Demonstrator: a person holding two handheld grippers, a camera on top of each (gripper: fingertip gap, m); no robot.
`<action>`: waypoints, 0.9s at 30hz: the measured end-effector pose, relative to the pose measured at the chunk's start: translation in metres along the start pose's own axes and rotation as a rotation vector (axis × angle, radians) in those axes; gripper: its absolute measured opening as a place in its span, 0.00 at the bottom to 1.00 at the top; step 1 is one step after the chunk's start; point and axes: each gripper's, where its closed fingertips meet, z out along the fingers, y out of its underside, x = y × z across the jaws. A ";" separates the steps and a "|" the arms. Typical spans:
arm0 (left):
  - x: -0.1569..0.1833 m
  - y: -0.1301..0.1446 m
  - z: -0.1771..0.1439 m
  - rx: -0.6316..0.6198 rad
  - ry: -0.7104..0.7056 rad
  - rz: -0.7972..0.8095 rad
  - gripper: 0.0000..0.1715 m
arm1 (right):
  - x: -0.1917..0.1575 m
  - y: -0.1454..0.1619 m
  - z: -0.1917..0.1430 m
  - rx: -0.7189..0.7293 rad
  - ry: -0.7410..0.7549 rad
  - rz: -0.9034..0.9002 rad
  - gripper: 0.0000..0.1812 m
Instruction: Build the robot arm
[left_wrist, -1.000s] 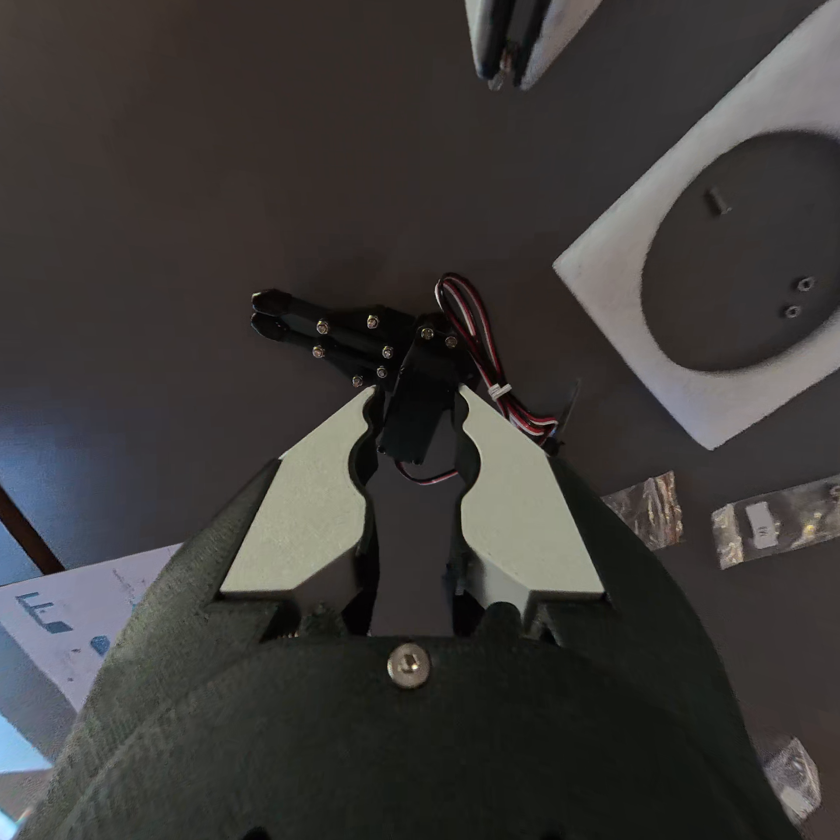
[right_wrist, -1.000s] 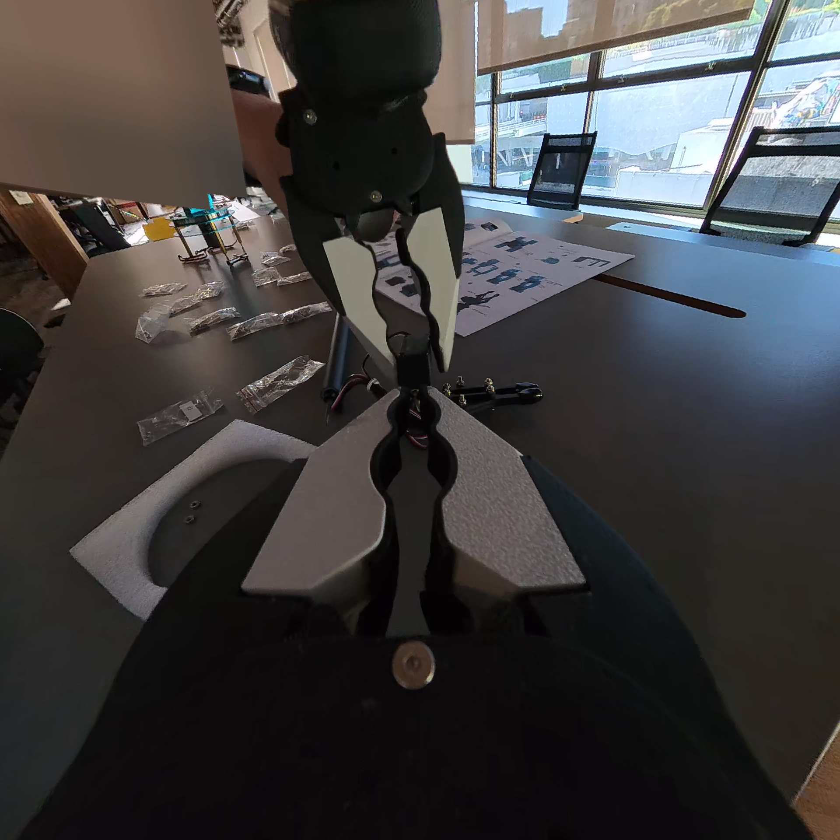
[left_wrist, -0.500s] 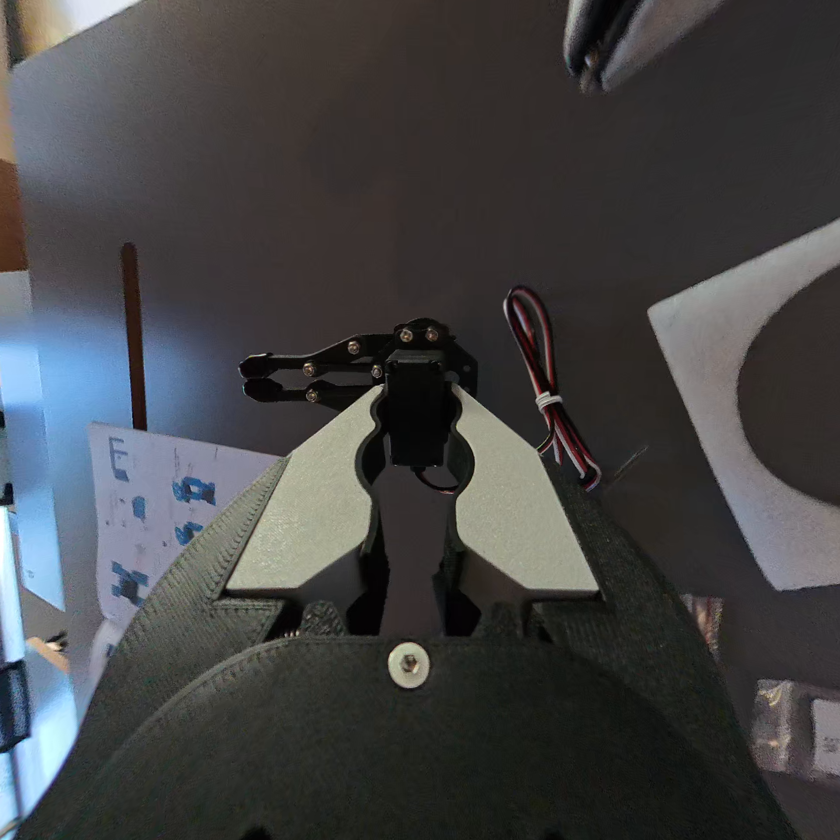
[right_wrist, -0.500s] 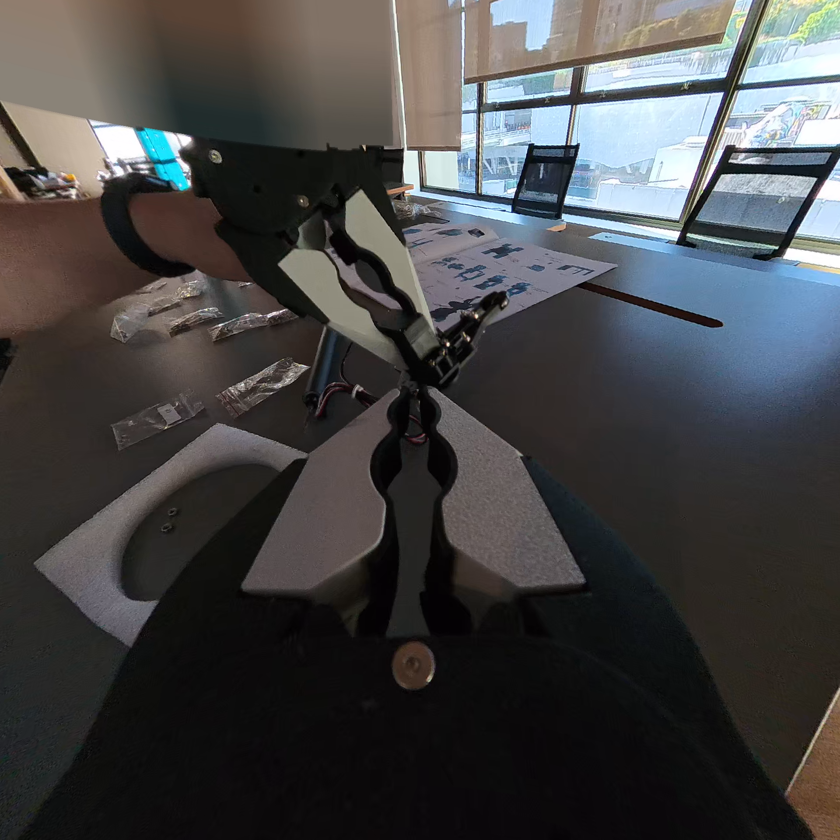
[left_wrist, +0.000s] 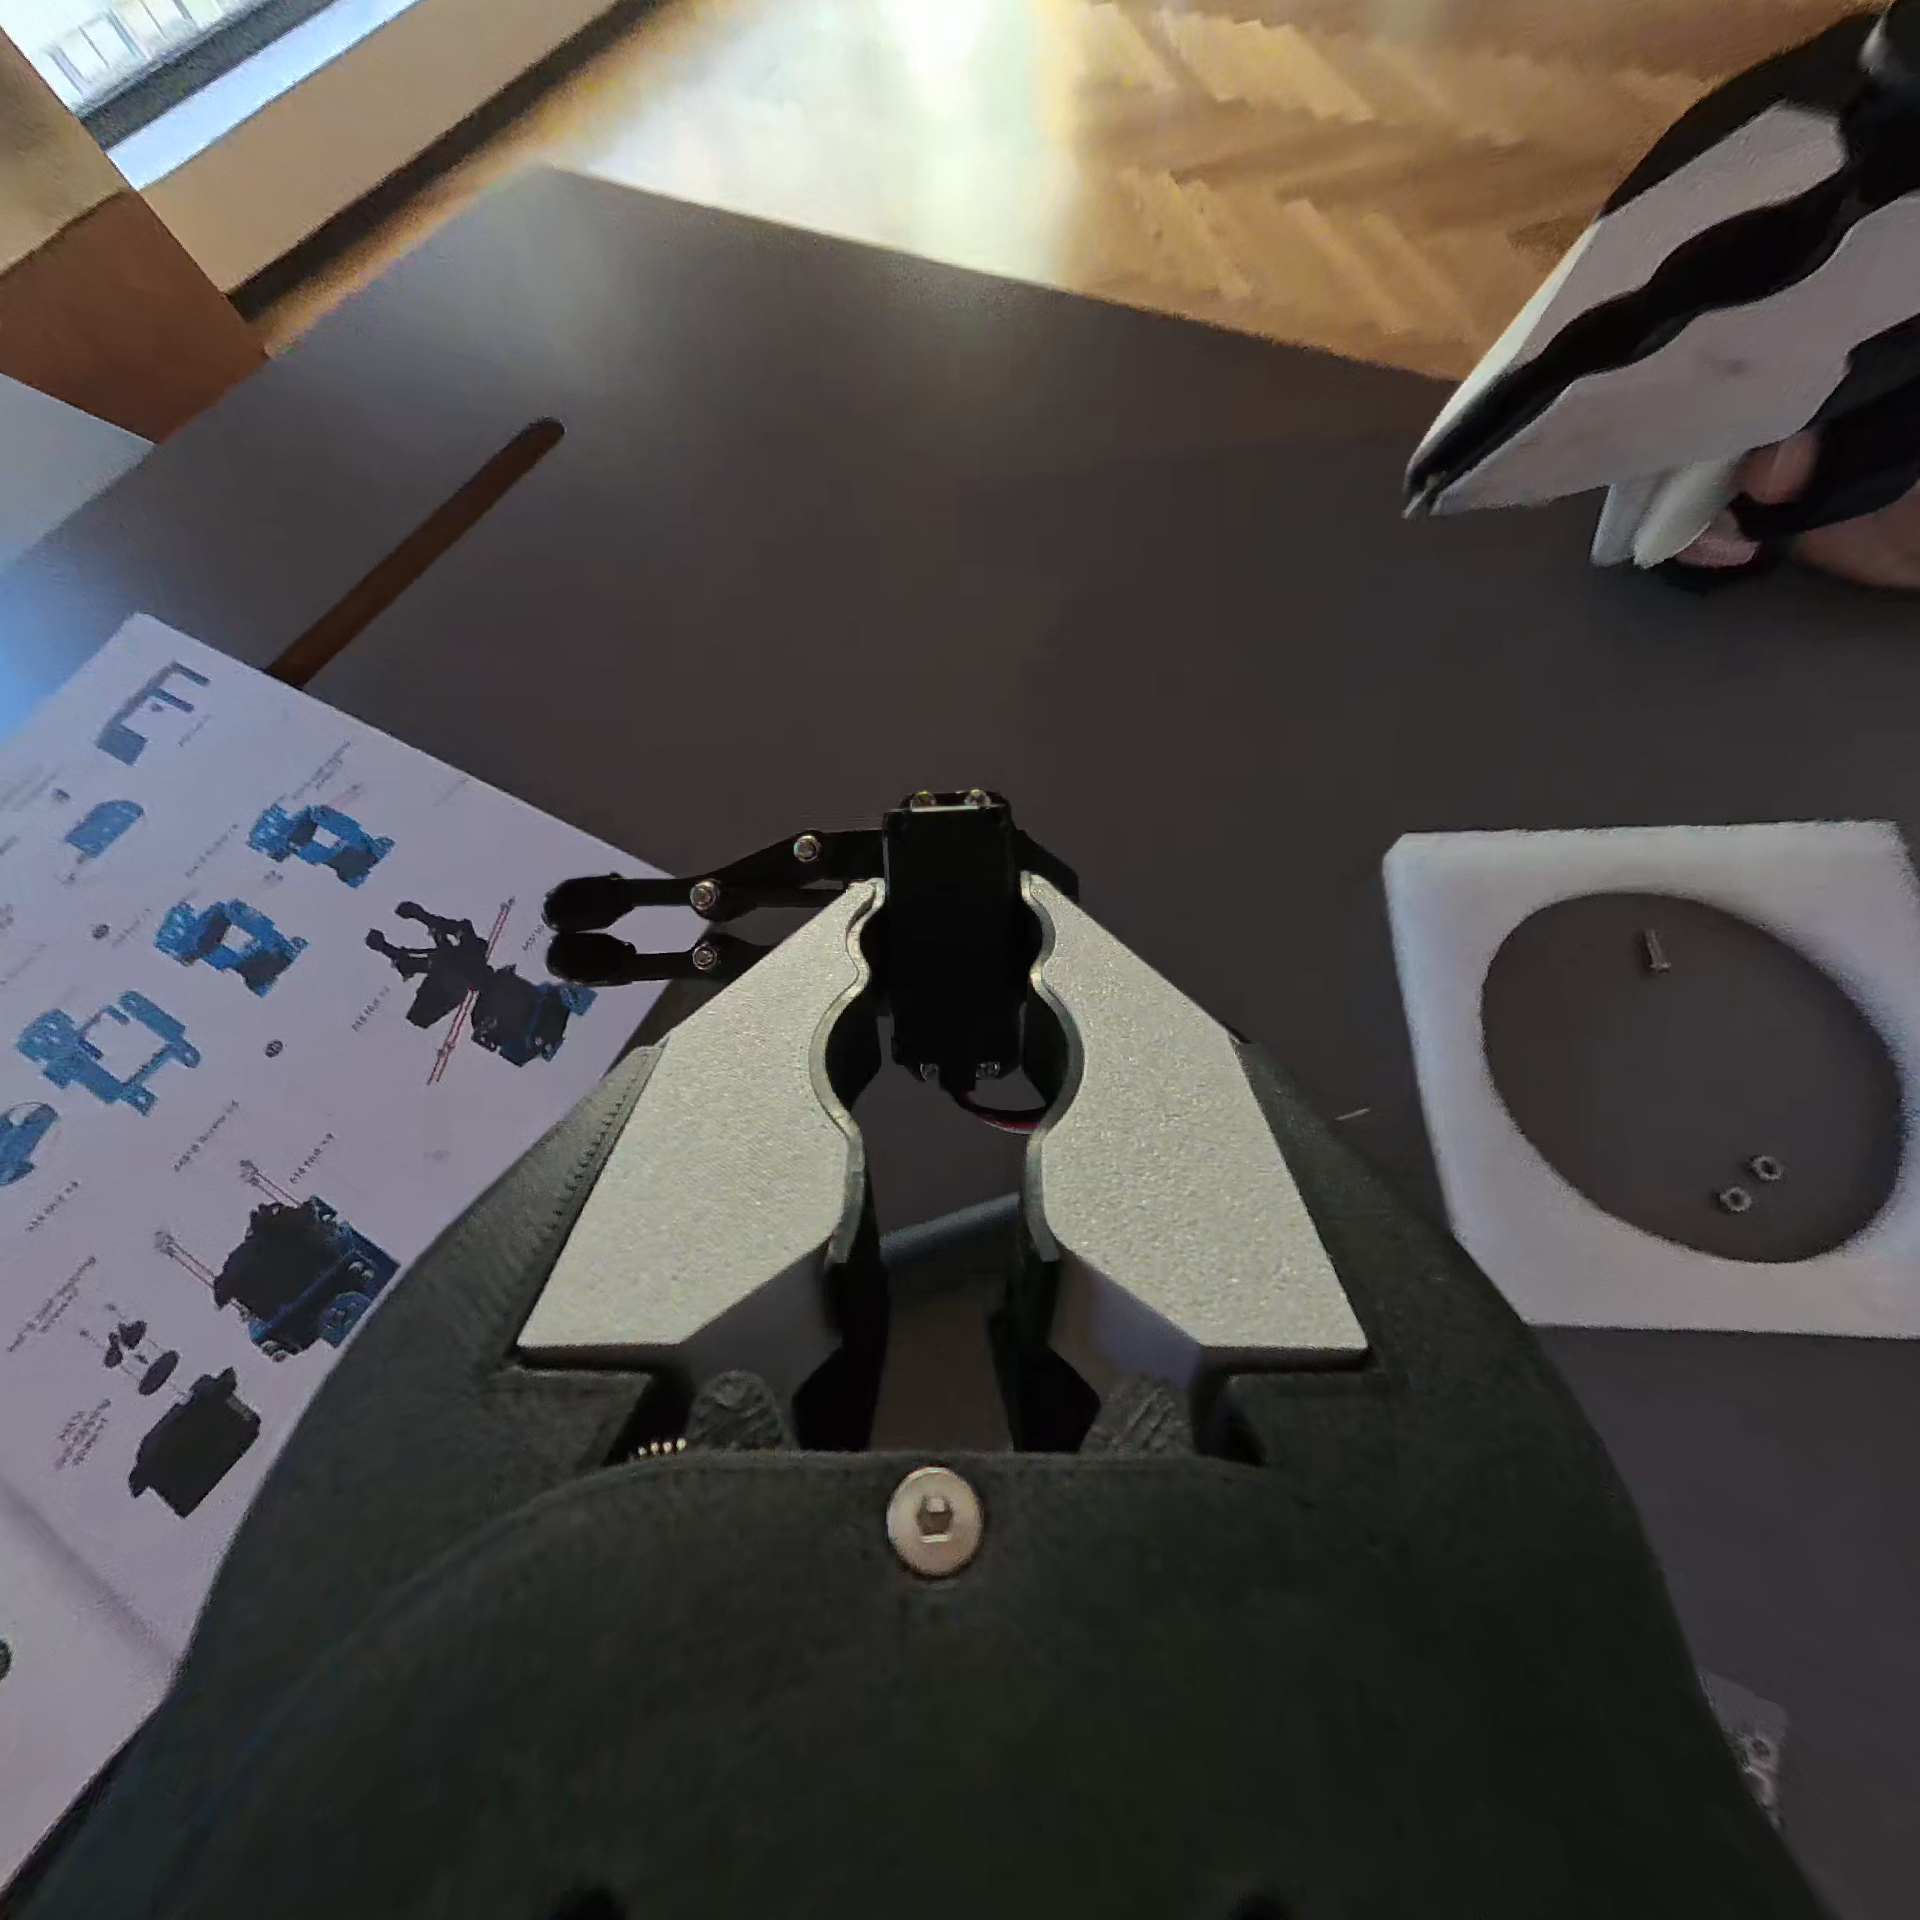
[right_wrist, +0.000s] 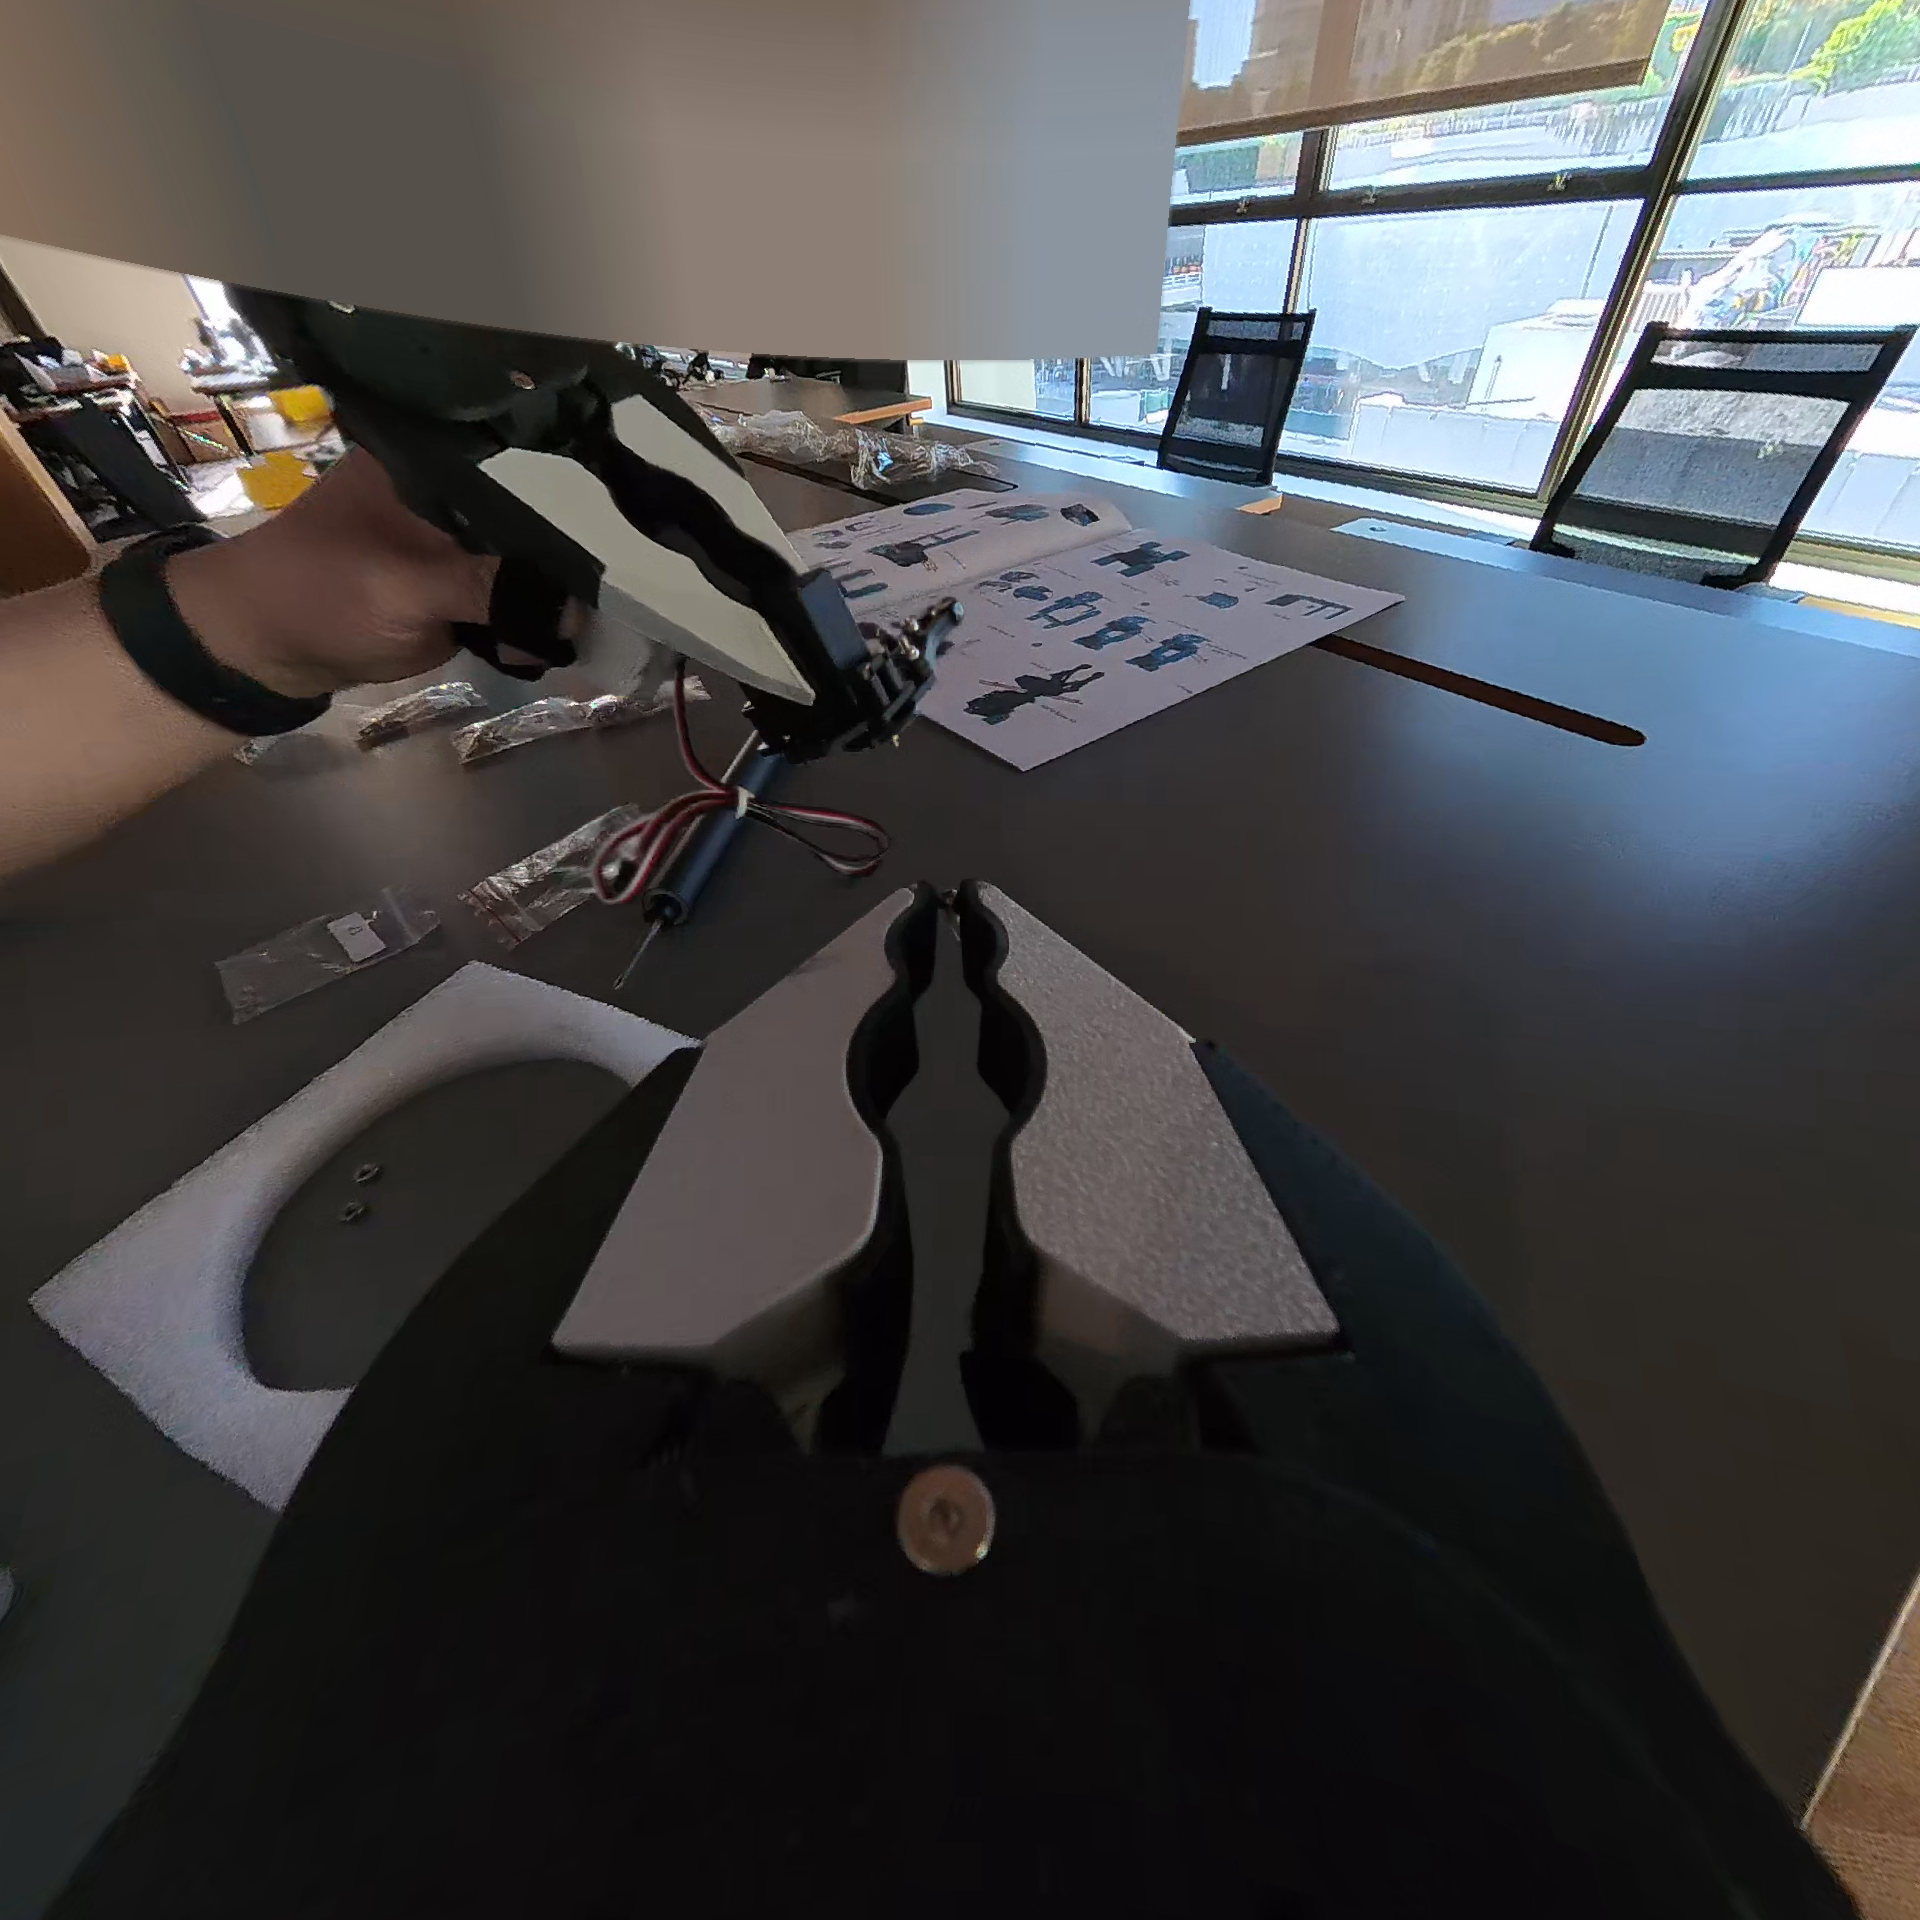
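Note:
My left gripper (left_wrist: 951, 894) is shut on a black servo (left_wrist: 945, 935) with a black metal claw (left_wrist: 665, 914) bolted to it, and holds it above the dark table. The claw arms point left over the instruction sheet (left_wrist: 208, 987). In the right wrist view the left gripper (right_wrist: 821, 670) holds the servo (right_wrist: 836, 623) tilted, and its red, white and black wire (right_wrist: 748, 821) hangs to the table. My right gripper (right_wrist: 940, 891) is shut, its tips apart from the servo. A tiny glint shows at its tips; I cannot tell what it is. It also shows in the left wrist view (left_wrist: 1423, 499).
A white foam square (left_wrist: 1455, 935) with a round cutout holds a screw (left_wrist: 1654, 948) and two nuts (left_wrist: 1745, 1184). A dark screwdriver (right_wrist: 707, 842) lies under the wire. Small plastic bags (right_wrist: 322, 945) lie to the left. The table edge (right_wrist: 1870, 1621) is at the right, chairs (right_wrist: 1714, 447) beyond. Left tips to right tips: about 12 centimeters.
The left gripper has lifted the servo and claw off the table and tilted from pointing down to pointing forward. The right gripper has drawn back from the servo.

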 end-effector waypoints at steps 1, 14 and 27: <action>0.000 0.003 0.003 -0.023 0.006 0.017 0.12 | 0.000 0.000 0.000 -0.002 -0.001 -0.001 0.02; 0.010 0.011 0.027 -0.154 0.127 0.188 0.13 | -0.001 0.000 -0.001 0.002 -0.007 0.000 0.02; 0.012 0.017 0.035 -0.243 0.205 0.182 0.13 | -0.004 0.000 -0.001 -0.005 -0.010 -0.006 0.02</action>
